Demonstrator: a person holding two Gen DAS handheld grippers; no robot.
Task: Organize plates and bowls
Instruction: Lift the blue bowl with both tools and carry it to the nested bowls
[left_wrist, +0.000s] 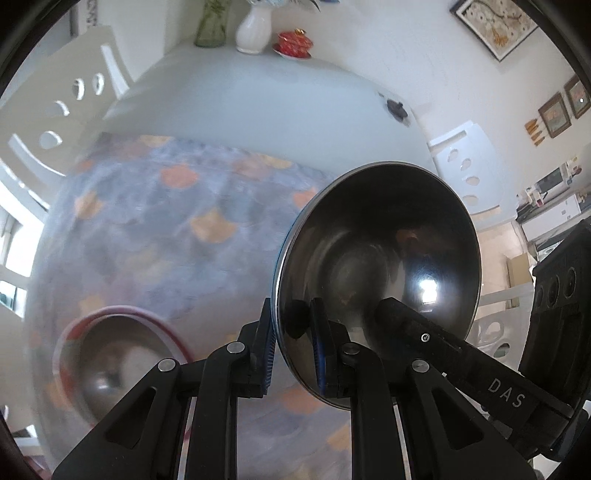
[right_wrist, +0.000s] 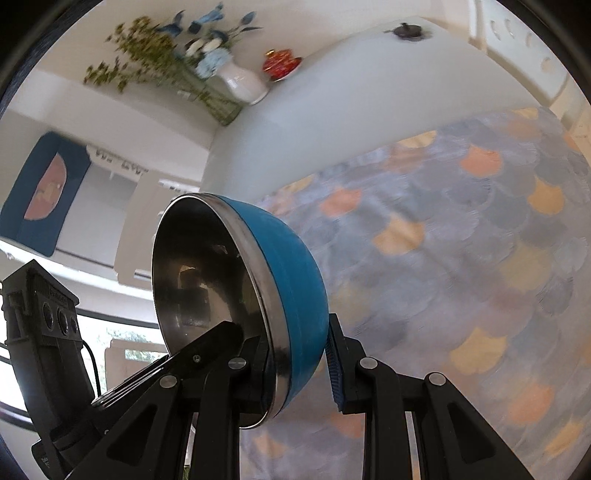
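Both grippers grip one blue bowl (right_wrist: 291, 266) by its rim, tilted above the patterned surface (right_wrist: 461, 240): left gripper (left_wrist: 291, 354) and right gripper (right_wrist: 295, 369) jaws narrow on it.

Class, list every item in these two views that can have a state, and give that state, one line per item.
Left tool: shut on the blue bowl's rim.
Right tool: shut on the blue bowl's wall.
Blue bowl: lifted, tilted on edge, empty.
Red-rimmed bowl: upright on the patterned mat, empty.
White vase: upright, holding flowers.
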